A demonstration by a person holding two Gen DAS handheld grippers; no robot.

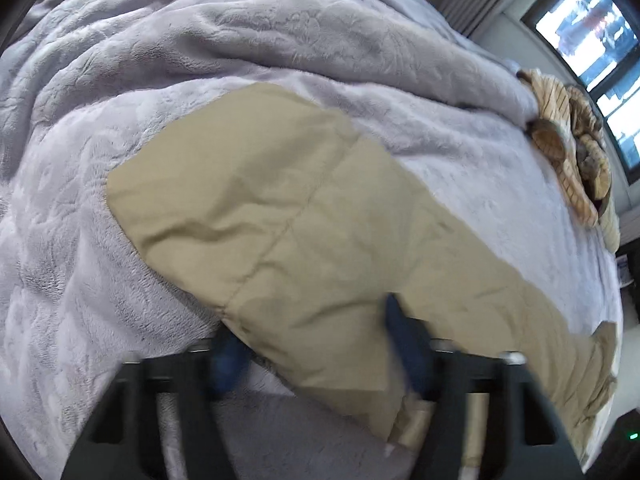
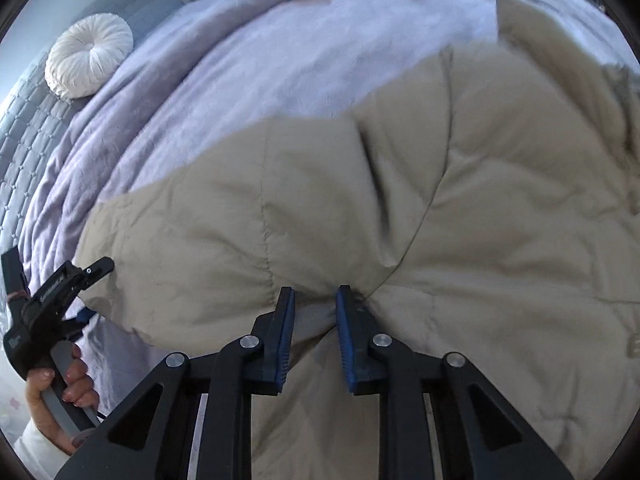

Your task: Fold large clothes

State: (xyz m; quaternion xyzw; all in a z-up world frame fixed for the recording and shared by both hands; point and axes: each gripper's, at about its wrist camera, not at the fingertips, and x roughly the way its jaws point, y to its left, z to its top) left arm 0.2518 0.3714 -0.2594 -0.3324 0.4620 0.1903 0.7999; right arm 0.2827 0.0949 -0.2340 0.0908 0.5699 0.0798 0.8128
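Beige quilted coat (image 2: 400, 200) between both tongs' jaws

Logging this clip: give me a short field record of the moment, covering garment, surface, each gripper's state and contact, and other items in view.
garment: beige quilted padded coat, spread out and wrinkled
surface: lavender plush blanket covering a bed
left gripper: blurred; fingers apart, straddling the coat's near edge; grip cannot be judged
right gripper: fingers partly apart, coat fabric bunched between the pads
other items: round white pleated cushion; tan striped knit bundle; window
fold status: not yet folded
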